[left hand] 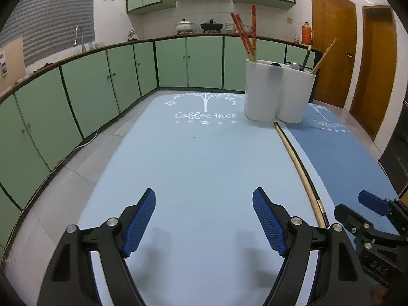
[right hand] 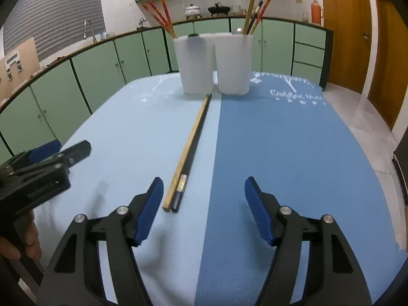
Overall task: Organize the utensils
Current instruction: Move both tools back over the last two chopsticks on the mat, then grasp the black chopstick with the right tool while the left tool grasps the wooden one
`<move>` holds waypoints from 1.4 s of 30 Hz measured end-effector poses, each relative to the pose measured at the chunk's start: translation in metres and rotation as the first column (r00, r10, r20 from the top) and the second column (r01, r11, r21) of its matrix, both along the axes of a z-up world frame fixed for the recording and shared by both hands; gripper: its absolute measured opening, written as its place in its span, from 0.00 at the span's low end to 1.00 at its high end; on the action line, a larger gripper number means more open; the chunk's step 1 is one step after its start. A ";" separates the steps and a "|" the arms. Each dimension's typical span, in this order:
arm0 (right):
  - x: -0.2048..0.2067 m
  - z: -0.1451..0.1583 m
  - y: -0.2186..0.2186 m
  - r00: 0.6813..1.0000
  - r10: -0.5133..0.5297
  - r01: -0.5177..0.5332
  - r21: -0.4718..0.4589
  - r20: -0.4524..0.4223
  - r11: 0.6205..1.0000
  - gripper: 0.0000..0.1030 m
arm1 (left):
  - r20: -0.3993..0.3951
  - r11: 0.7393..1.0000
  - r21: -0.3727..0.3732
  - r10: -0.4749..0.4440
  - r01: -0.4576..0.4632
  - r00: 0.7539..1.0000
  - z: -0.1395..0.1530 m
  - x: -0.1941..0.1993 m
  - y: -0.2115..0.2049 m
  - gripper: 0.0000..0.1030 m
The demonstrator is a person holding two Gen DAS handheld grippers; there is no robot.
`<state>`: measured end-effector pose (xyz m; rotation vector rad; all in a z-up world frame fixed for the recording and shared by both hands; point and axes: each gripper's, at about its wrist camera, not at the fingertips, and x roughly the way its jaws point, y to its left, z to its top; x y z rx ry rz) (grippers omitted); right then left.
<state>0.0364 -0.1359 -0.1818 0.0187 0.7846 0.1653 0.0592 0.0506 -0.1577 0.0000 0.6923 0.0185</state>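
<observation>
1. Left hand-held gripper (left hand: 204, 220), black with blue ribbed pads: jaws wide apart, nothing between them, over bare light-blue mat (left hand: 193, 158) on the worktop.
2. Right hand-held gripper (right hand: 204, 210), same build: jaws apart, nothing gripped; pads clear of everything.
3. Long pair of chopsticks, one pale wood (right hand: 188, 145) and one black with a silver band (right hand: 197, 140), lying flat side by side on the light-blue mat, just beside the seam with the darker blue mat (right hand: 280, 153).
4. Chopsticks' near ends sit just ahead of the right hand-held gripper's left pad (right hand: 150, 211), not touching it, inside the gap line but off to its left.
5. Far tips end near the base of two white plastic tub holders (right hand: 196, 63), standing upright and touching at the far end of the worktop.
6. Left tub holds red chopsticks (right hand: 160, 12); right tub holds a wooden, a dark and a red stick (right hand: 255, 12), all leaning.
7. Person's hand (right hand: 23, 242) visible on the left tool's handle in right wrist view.
8. Green kitchen cabinets (left hand: 89, 86) behind.
</observation>
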 end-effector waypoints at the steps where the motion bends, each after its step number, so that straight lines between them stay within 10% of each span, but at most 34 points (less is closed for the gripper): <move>1: 0.001 -0.002 0.000 1.000 0.002 -0.002 0.000 -0.008 1.000 0.58 | -0.001 1.000 -0.001 0.002 -0.002 1.000 -0.001 -0.001 0.001 0.75; 16: 0.005 -0.005 -0.017 0.997 -0.047 0.046 -0.012 -0.057 0.999 0.50 | -0.002 1.000 -0.024 0.000 0.000 1.000 -0.004 -0.005 0.006 0.75; 42: 0.000 -0.012 0.004 0.997 0.035 -0.036 -0.002 -0.065 0.999 0.06 | -0.001 1.000 -0.008 -0.028 0.028 1.000 -0.001 -0.006 -0.009 0.75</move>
